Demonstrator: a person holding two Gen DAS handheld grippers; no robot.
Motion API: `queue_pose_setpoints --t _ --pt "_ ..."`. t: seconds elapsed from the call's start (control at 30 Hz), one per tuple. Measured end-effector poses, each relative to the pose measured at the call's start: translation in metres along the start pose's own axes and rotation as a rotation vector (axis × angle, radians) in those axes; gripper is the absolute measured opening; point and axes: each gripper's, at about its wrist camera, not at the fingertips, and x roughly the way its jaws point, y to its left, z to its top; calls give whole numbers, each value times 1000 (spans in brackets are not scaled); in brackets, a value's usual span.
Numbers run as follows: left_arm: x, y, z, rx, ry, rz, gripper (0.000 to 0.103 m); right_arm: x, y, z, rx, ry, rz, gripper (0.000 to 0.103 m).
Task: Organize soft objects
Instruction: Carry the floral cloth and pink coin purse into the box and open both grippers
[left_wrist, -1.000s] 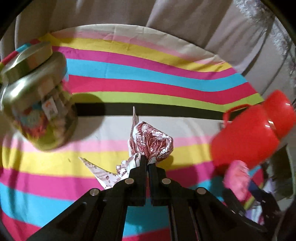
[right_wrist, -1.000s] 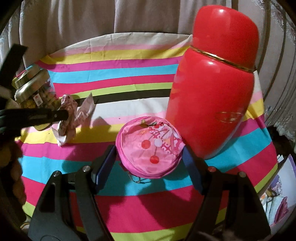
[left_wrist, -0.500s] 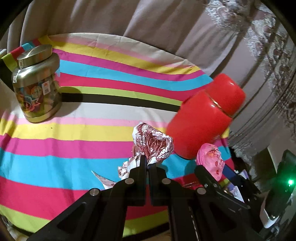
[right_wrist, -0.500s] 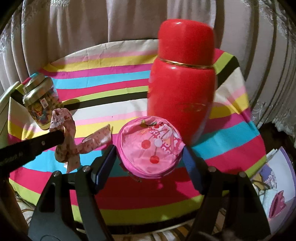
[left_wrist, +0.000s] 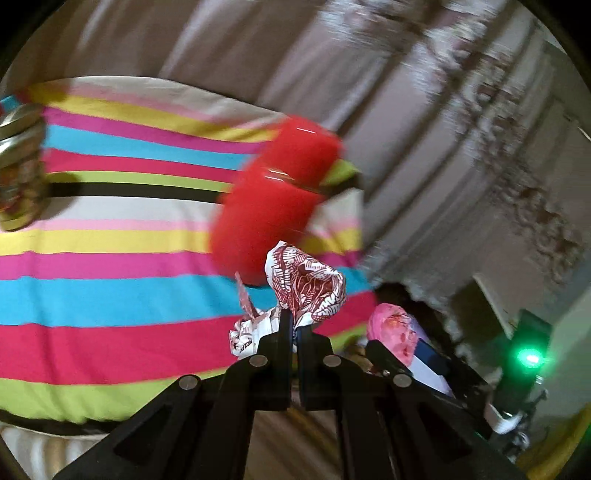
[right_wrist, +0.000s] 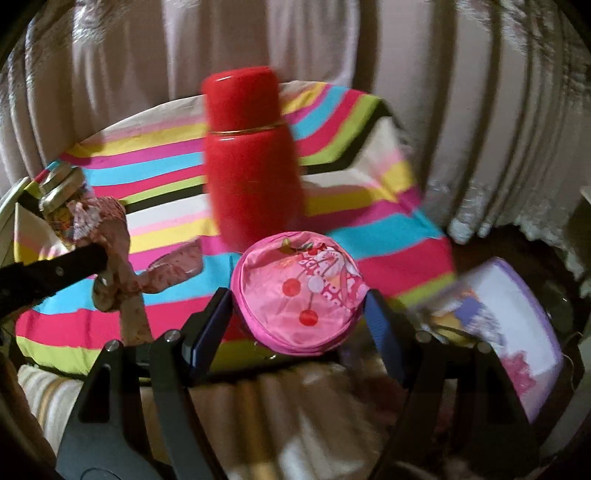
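While being carried off the striped desk (left_wrist: 110, 295), both soft things up in the air now, no longer low over the stripes as a second ago. Pulled back and over toward 4 o'clock since then, with the front edge of the desk now showing below each tool. For the task, probably means pick-up finished and transfer under way. Maybe heading to the purple-and-white thing (right_wrist: 517, 325) at 3 o'clock in the right wrist view, but too blurred to say what that is.

Left tool (left_wrist: 291, 317): pressed together on the printed cloth (left_wrist: 306, 288), red and white, bunched at 12 o'clock just above the tips, loose ends hanging down at 9 o'clock. Right tool (right_wrist: 297, 306): spread wide and clamped on the round pink pouch (right_wrist: 295, 280) with cherries, one finger on each side, at 9 and 3 o'clock of it.

Left behind on the desk: red flask (right_wrist: 251, 170), upright, at 12 o'clock beyond the pouch; tin jar (left_wrist: 18, 173) at the far 9 o'clock edge.

Counted: two soft things, two tools, one flask, one jar. No further soft thing seen on the stripes.
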Motion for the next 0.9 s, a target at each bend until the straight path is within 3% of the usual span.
queue_pose_setpoints --t 0.23,0.4,0.43,0.5,0.53,0.57,0.77,0.9 --pt "27 -86 -18 107 59 -128 2 -38 -100 -20 83 -7 -177 76" --pt "45 -140 -31 202 96 -164 6 -53 -147 -26 122 -3 -251 76" --pt "49 -147 -35 219 107 -153 13 -56 -154 -27 129 -1 -260 77" --pt "52 -154 -41 229 127 -141 36 -60 -163 -28 137 7 -259 78" --pt "52 -155 -46 225 133 -142 52 -62 -165 -30 139 10 -258 81" --pt "51 -155 -50 220 133 -139 61 -64 -168 -32 142 12 -259 83" --pt "43 -144 -79 166 220 -118 65 -78 -177 -45 148 22 -263 85" --pt "41 -131 -106 120 281 -55 70 -88 -178 -55 137 29 -267 85"
